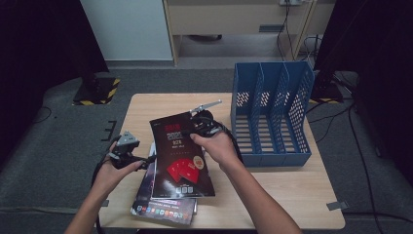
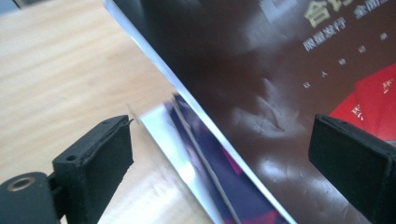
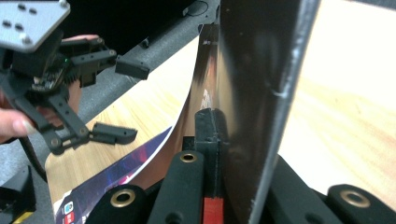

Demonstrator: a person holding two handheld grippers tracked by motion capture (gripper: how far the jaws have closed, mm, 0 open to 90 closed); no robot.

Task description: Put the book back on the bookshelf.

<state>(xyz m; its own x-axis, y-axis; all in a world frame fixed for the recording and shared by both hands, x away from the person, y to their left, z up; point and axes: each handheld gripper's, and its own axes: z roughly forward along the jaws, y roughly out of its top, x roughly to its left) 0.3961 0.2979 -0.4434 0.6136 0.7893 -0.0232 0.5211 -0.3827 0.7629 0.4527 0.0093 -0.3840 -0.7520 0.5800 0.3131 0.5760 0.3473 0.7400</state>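
Glossy dark booklet with red fan print (image 1: 181, 156): lifted over wooden table (image 1: 272, 190), above second magazine with colourful cover (image 1: 163, 207). My right gripper (image 1: 191, 127) clamps its top edge; right gripper view shows pads pinching cover. My left gripper (image 1: 146, 162) spread wide, nothing held; left gripper view shows creased cover, white page edges.

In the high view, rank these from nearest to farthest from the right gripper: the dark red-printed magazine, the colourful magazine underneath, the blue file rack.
1. Dark red-printed magazine: clamped at its top edge in the right gripper.
2. Blue file rack: just to that gripper's right, on the table's far right side.
3. Colourful magazine: flat at the table's near edge, under the dark one.
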